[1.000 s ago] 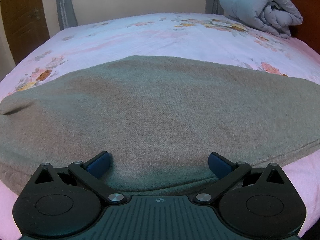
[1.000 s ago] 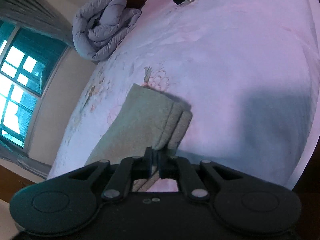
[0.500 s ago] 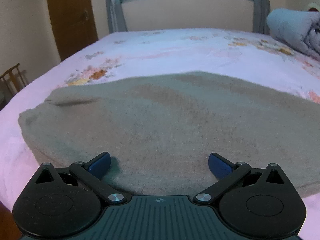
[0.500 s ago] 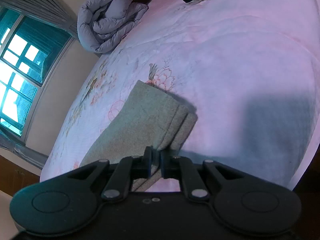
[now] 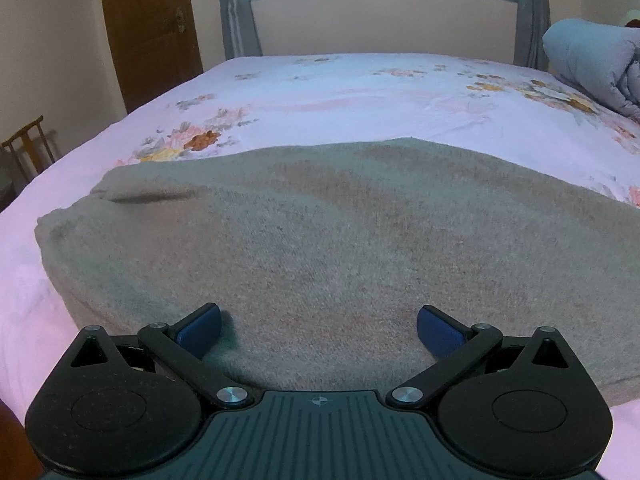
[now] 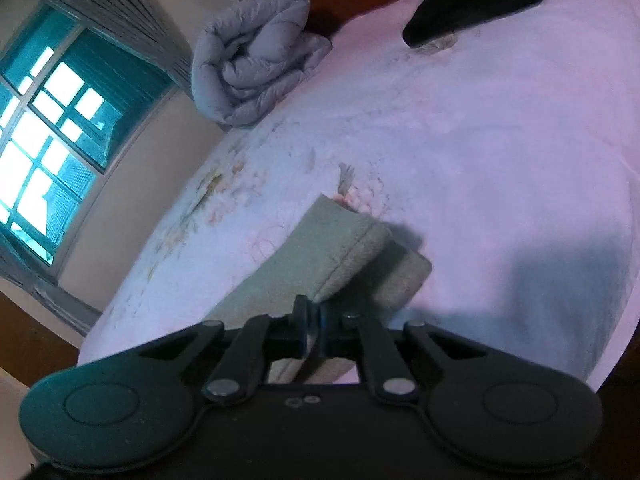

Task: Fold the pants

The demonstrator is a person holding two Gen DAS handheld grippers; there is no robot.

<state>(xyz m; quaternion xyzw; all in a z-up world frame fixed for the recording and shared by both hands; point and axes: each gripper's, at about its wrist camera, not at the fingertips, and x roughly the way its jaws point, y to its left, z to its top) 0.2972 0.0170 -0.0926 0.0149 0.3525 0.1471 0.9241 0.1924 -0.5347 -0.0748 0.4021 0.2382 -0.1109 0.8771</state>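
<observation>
Nubby grey-brown pants (image 5: 340, 240) lie flat on the floral sheet (image 5: 360, 92); left gripper (image 5: 319, 330) gapes wide, right gripper (image 6: 313, 326) pinches their thick hem.

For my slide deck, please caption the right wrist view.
Right gripper pinches an edge of the grey pants on the pink floral bedsheet.

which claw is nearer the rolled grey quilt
Cannot tell for sure. The quilt lies far up the bed from both. The right claw is shut on the pants; the left claw is open over them.
</observation>
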